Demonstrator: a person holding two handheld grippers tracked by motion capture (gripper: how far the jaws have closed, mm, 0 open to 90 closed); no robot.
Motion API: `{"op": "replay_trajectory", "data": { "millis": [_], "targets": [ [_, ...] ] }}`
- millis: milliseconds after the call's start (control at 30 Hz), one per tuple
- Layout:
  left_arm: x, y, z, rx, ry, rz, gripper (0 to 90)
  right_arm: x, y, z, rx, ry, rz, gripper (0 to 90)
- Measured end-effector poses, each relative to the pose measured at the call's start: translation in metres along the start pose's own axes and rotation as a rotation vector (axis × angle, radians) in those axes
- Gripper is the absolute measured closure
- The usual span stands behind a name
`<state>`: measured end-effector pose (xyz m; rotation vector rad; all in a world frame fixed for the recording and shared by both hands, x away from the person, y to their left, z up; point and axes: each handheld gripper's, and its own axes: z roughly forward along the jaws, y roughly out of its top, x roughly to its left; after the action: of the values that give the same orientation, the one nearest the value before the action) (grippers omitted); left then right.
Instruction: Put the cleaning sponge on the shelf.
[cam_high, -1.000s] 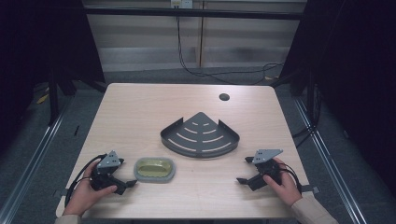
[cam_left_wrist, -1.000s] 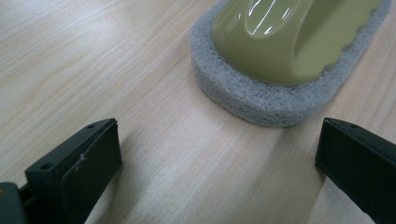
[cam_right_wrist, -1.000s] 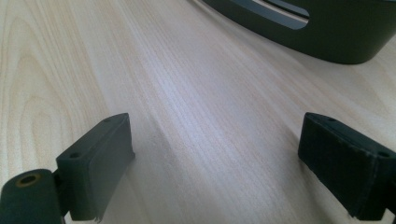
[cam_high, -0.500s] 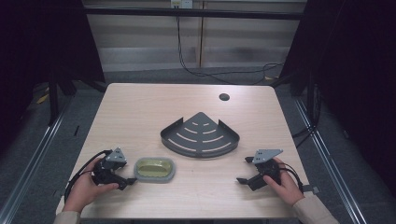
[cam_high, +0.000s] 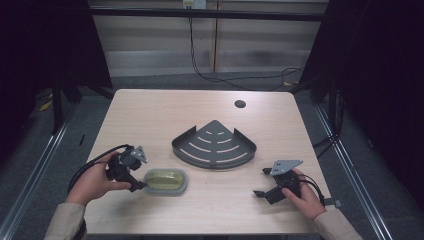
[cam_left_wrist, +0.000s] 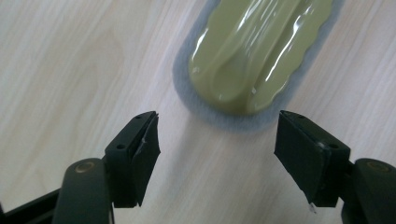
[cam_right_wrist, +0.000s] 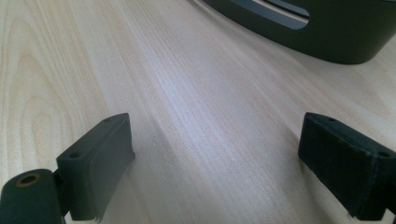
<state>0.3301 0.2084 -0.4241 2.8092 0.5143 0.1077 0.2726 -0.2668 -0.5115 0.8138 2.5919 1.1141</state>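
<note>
An olive-green dish with a grey rim (cam_high: 165, 180) lies on the wooden table near its front left. My left gripper (cam_high: 137, 185) hovers tilted down at the dish's left end. In the left gripper view, the dish (cam_left_wrist: 252, 51) lies just beyond the left gripper (cam_left_wrist: 217, 135). Its jaws have just been closing, stand apart, and have nothing between them. A dark grey fan-shaped slotted tray (cam_high: 214, 145) sits mid-table. My right gripper (cam_high: 261, 182) rests open at the front right. In the right gripper view, the right gripper (cam_right_wrist: 215, 140) faces bare wood, with the tray's wall (cam_right_wrist: 327, 32) ahead.
A small black round mark (cam_high: 240, 104) sits near the table's far edge. Black cables (cam_high: 235, 80) run across the floor behind the table. Metal rails (cam_high: 40, 160) flank both sides. Bare wood lies between the tray and the front edge.
My left hand has lifted off the table and moved toward the dish, tipping the gripper downward, and its jaws stand narrower. The right hand and gripper have stayed put.
</note>
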Motion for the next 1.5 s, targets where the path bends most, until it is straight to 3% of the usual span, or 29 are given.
{"op": "replay_trajectory", "data": {
  "millis": [167, 400, 567, 667, 967, 1000, 1067, 1500],
  "targets": [
    [-0.002, 0.031, 0.003, 0.084, -0.004, 0.061, 31.1, 0.000, 0.000, 0.000, 0.000, 0.000, 0.000, 9.6],
    [-0.003, 0.054, 0.013, 0.129, -0.029, 0.097, 32.7, 0.000, 0.000, 0.000, 0.000, 0.000, 0.000, 9.6],
    [-0.006, 0.063, 0.020, 0.132, -0.042, 0.119, 35.7, 0.000, 0.000, 0.000, 0.000, 0.000, 0.001, 9.6],
    [-0.009, 0.070, 0.021, 0.142, -0.053, 0.153, 39.3, 0.000, 0.000, 0.000, 0.000, 0.001, 0.001, 9.6],
    [-0.017, 0.081, 0.022, 0.194, -0.094, 0.178, 62.9, 0.000, 0.000, 0.000, 0.000, 0.001, 0.000, 9.6],
    [-0.016, 0.082, 0.022, 0.204, -0.097, 0.166, 68.6, 0.000, 0.000, 0.000, 0.000, 0.001, 0.000, 9.6],
    [-0.015, 0.083, 0.021, 0.213, -0.105, 0.123, 71.0, 0.000, 0.000, 0.000, 0.000, 0.001, 0.000, 9.6],
    [-0.004, 0.080, 0.002, 0.209, -0.128, -0.049, 71.3, 0.000, 0.000, 0.000, -0.001, 0.001, 0.002, 9.6]
  ]
}}
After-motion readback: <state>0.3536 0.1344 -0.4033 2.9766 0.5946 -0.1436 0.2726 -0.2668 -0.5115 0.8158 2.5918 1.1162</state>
